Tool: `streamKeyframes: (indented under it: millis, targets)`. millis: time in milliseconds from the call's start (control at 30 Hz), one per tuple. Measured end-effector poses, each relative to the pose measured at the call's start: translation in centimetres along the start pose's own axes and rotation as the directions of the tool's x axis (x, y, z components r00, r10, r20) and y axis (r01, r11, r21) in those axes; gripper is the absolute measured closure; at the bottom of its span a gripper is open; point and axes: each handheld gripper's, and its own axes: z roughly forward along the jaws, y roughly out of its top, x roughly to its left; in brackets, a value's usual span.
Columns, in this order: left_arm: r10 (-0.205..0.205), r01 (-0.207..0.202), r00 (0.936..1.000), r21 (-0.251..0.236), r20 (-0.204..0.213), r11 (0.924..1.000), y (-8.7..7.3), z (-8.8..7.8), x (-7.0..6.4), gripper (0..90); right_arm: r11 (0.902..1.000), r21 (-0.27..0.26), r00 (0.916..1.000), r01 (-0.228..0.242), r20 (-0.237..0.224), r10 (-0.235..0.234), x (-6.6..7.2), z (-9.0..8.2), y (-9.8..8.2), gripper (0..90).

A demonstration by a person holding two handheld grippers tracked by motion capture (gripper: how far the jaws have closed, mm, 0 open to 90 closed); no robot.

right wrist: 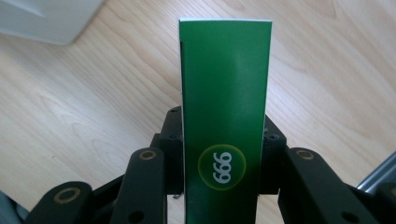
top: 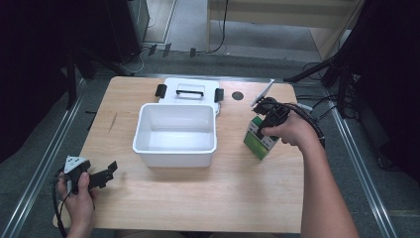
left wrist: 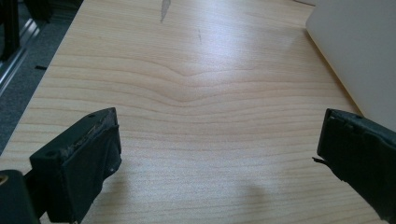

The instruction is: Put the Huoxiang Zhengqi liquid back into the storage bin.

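Note:
A green and white carton (top: 259, 141) stands on the wooden table (top: 198, 188) right of the white bin. My right gripper (top: 262, 130) comes down on it from above and is shut on it. In the right gripper view the carton (right wrist: 225, 112) shows a green face with a round "999" mark, and both jaws press against its sides. My left gripper (top: 106, 171) rests near the table's front left corner, held by a hand. Its jaws stand wide apart in the left gripper view (left wrist: 217, 154), with bare wood between them.
An open white plastic bin (top: 176, 134) sits mid-table, its lid (top: 190, 92) with black latches lying behind it. A bin wall (left wrist: 359, 51) shows at the right of the left gripper view. A dark round hole (top: 237, 95) marks the table's back. Tripod legs stand beyond the right edge.

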Motion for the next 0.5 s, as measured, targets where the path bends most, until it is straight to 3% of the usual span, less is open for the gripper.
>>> streamKeyframes:
  millis: [133,200,300,433,467,500]
  targets:
    - [-0.003,0.003,1.0000,-0.002,-0.001,1.0000,0.0,0.0,0.0,0.6,0.9933,-0.016,0.9932,0.114,0.025,-0.114,1.1,-0.8,0.6,64.8]
    - [-0.003,0.003,1.0000,-0.002,-0.001,1.0000,0.0,0.0,0.0,0.6,0.9826,-0.015,0.9823,0.185,0.032,-0.184,1.7,-1.1,0.8,64.7]
    - [-0.003,0.003,1.0000,-0.002,0.000,1.0000,0.0,0.0,0.0,0.6,0.9669,-0.010,0.9668,0.255,0.018,-0.255,2.4,-1.6,1.3,64.7]
    - [0.000,0.000,1.0000,0.000,0.002,1.0000,0.0,0.0,0.0,0.6,0.9510,-0.022,0.9512,0.308,0.014,-0.308,3.0,-2.2,1.6,64.7]
    - [0.000,0.000,1.0000,0.000,0.002,1.0000,0.0,0.0,0.0,0.6,0.9426,-0.030,0.9430,0.333,0.017,-0.332,3.3,-2.7,1.8,64.6]
    - [0.000,0.000,1.0000,0.001,0.002,1.0000,0.0,0.0,0.0,0.6,0.9426,-0.030,0.9430,0.333,0.017,-0.332,3.3,-2.7,1.8,64.6]
